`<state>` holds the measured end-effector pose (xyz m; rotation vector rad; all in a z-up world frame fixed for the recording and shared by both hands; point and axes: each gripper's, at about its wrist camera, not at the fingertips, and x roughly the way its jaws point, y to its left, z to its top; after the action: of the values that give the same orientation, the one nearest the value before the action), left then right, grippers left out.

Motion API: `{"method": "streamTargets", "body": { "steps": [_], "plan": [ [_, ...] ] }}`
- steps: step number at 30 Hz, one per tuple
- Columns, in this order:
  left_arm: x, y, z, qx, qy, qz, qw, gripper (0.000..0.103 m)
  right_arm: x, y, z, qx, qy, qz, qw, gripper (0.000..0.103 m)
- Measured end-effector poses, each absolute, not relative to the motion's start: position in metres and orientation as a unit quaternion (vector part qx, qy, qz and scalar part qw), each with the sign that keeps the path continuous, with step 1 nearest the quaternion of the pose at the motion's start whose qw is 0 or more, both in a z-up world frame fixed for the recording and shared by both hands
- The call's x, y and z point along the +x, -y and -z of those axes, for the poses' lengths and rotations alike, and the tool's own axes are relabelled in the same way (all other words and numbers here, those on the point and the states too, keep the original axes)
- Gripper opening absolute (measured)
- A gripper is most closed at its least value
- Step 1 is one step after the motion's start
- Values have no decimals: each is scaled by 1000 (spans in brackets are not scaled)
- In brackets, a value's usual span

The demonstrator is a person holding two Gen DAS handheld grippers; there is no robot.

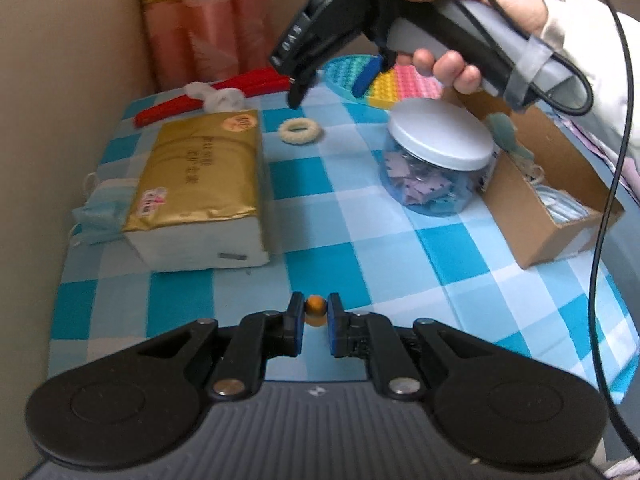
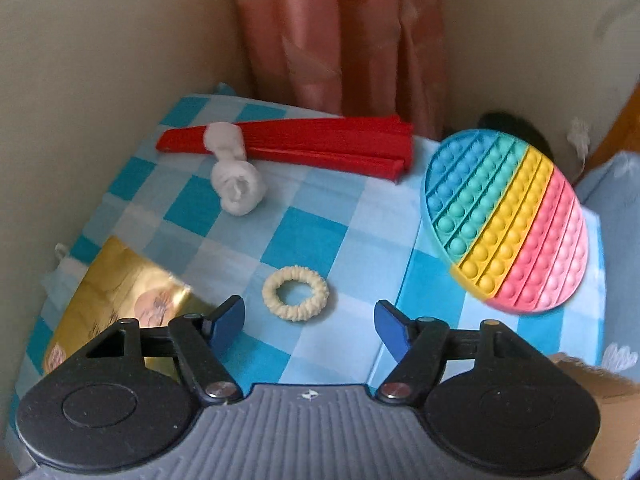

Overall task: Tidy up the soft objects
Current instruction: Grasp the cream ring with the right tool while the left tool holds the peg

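Note:
A cream hair scrunchie (image 2: 270,294) lies flat on the blue checked tablecloth (image 2: 304,240). My right gripper (image 2: 310,320) hovers over it, open, blue pads wide on either side and not touching it. The left wrist view shows the same scrunchie (image 1: 300,140) just below the right gripper (image 1: 332,84), which a hand holds pointing steeply down. My left gripper (image 1: 314,320) is low over the cloth's near edge, shut on a small orange ball (image 1: 314,307). A white rolled cloth (image 2: 238,188) rests against a red folded fan (image 2: 320,140).
A gold tissue pack (image 1: 196,176) lies left, with a blue face mask (image 1: 96,216) beside it. A clear jar with a white lid (image 1: 438,160) and a cardboard box of masks (image 1: 532,200) stand right. A rainbow pop-it toy (image 2: 508,220) sits at the back right. Walls and a pink curtain (image 2: 340,40) close in behind.

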<state>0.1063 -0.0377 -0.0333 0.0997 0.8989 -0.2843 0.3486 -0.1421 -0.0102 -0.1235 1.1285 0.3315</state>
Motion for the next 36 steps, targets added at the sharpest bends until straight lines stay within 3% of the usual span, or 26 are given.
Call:
{"method": "streamTargets", "body": {
  "steps": [21, 29, 36],
  "plan": [
    [111, 10, 33, 30, -436, 93, 895, 10, 392, 114, 51, -21, -587, -99, 803, 58],
    [112, 8, 33, 28, -434, 97, 895, 10, 387, 113, 48, -38, -581, -99, 807, 40],
    [110, 9, 36, 34, -436, 99, 894, 10, 373, 115, 32, -51, -569, -112, 813, 38]
  ]
}}
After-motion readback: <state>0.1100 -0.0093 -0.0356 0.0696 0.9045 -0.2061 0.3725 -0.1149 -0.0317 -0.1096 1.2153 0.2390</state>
